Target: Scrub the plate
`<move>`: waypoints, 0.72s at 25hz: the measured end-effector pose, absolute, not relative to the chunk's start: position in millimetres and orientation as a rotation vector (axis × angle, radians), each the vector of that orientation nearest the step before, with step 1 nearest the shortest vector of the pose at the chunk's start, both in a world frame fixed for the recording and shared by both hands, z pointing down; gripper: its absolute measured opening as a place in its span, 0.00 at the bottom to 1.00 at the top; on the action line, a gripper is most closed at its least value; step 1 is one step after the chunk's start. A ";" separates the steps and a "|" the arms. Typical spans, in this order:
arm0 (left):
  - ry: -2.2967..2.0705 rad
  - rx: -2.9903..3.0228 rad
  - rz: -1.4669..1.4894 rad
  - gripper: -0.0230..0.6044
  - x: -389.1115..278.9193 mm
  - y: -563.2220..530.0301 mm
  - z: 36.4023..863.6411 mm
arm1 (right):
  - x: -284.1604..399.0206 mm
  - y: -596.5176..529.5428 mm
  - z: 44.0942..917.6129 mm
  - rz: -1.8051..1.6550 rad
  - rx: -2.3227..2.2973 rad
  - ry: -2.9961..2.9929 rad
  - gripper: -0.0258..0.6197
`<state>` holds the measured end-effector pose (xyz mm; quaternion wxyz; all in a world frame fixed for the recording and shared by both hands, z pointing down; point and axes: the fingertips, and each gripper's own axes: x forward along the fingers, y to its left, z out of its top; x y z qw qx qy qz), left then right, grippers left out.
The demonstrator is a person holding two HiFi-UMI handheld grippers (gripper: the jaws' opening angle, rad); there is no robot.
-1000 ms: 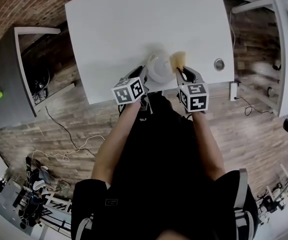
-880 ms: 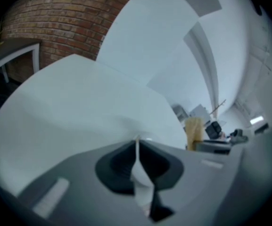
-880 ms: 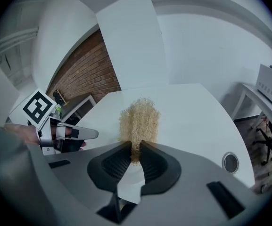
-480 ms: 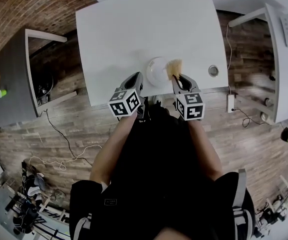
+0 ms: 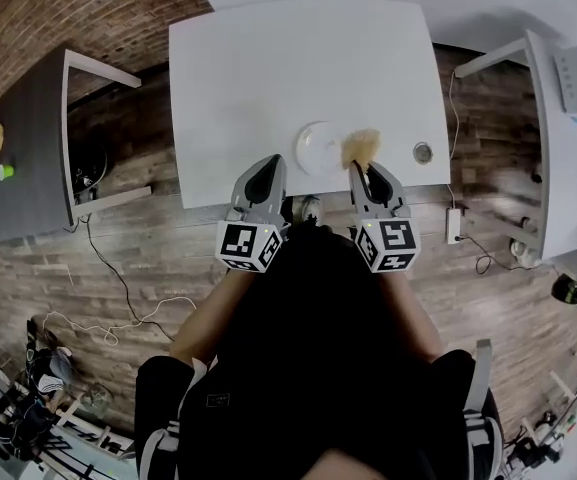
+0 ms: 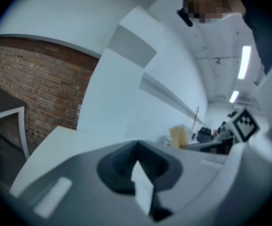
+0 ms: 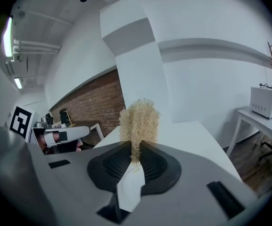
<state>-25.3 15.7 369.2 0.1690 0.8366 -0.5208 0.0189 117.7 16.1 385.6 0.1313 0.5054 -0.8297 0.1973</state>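
The white plate point(image 5: 317, 149) lies on the white table point(image 5: 268, 68), near its front edge. The right gripper point(image 5: 362, 166) is clamped on a tan fibre scrubber point(image 5: 360, 145), just beside the plate's right rim. The left gripper point(image 5: 266, 166), jaws together and empty, sits left of the plate.

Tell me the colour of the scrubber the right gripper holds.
The scrubber is pale straw yellow, clearest in the right gripper view.

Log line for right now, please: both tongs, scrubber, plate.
left tongs: shut, empty, clear of plate | right tongs: shut on scrubber, beside plate's right rim | plate: on table
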 end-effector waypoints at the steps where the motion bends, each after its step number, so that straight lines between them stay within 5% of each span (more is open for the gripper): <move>1: -1.485 2.393 0.046 0.04 -24.9 16.8 364.8 | 117.6 16.8 380.0 0.567 1.468 -2.423 0.12; 18: -1.479 2.477 0.009 0.04 -18.2 26.3 344.2 | 108.1 32.4 355.8 0.500 1.449 -2.481 0.11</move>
